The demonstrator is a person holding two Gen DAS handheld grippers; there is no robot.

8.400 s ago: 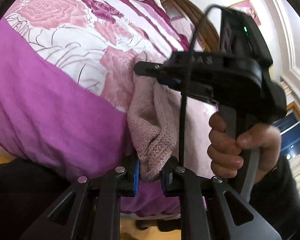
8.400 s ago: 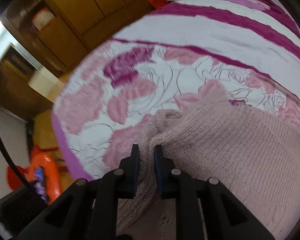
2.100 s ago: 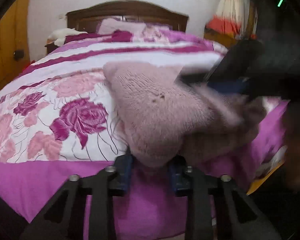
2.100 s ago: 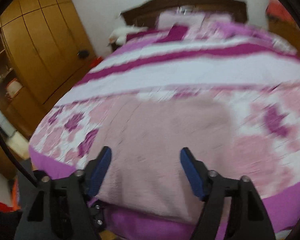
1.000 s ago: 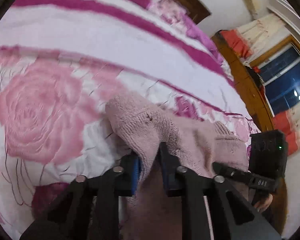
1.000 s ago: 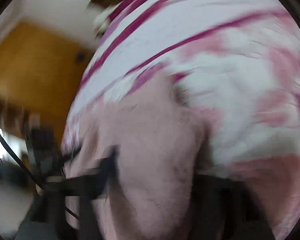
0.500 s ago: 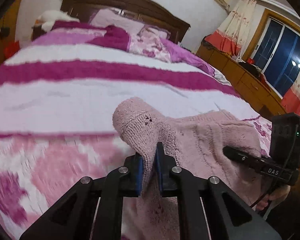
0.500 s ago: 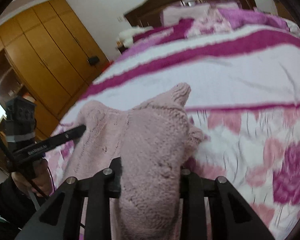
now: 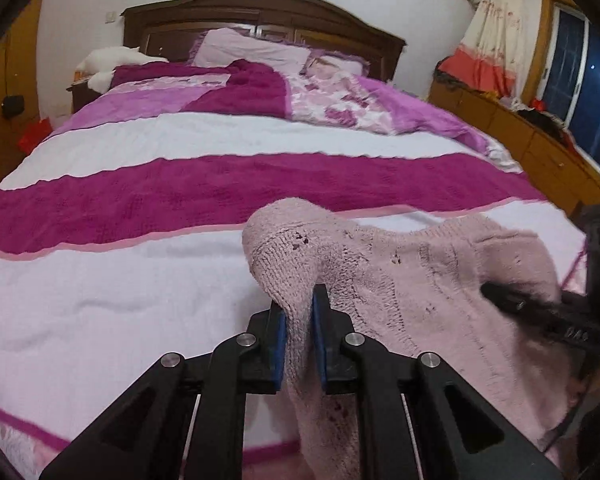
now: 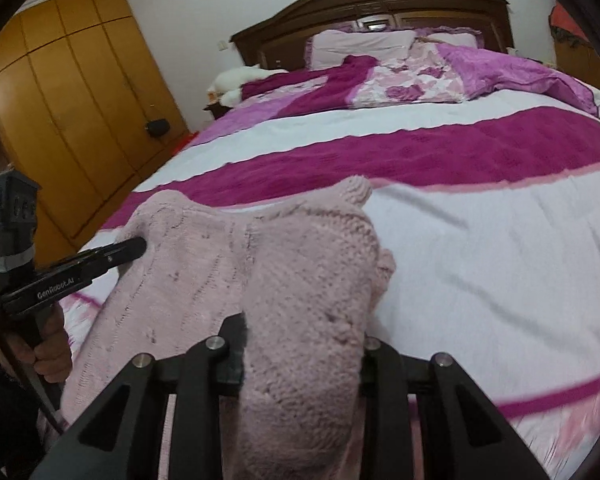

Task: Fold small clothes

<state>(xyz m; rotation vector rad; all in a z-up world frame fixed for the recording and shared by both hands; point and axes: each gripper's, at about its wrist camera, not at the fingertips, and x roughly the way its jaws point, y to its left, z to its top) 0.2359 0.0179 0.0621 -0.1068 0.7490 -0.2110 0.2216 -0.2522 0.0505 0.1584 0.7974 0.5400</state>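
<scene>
Sweater [image 9: 420, 280] held above bed [image 9: 140, 300]: left gripper [image 9: 299, 332] pinches thin fold, right gripper [image 10: 304, 360] clamps thick bunch. Risk: thin fold slips out, sweater lands crooked.

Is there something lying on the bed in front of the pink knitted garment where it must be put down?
Nothing visible. The left tool and right tool both grip the pink knitted garment, and the bedspread ahead is bare until the folded quilt near the pillows.
</scene>
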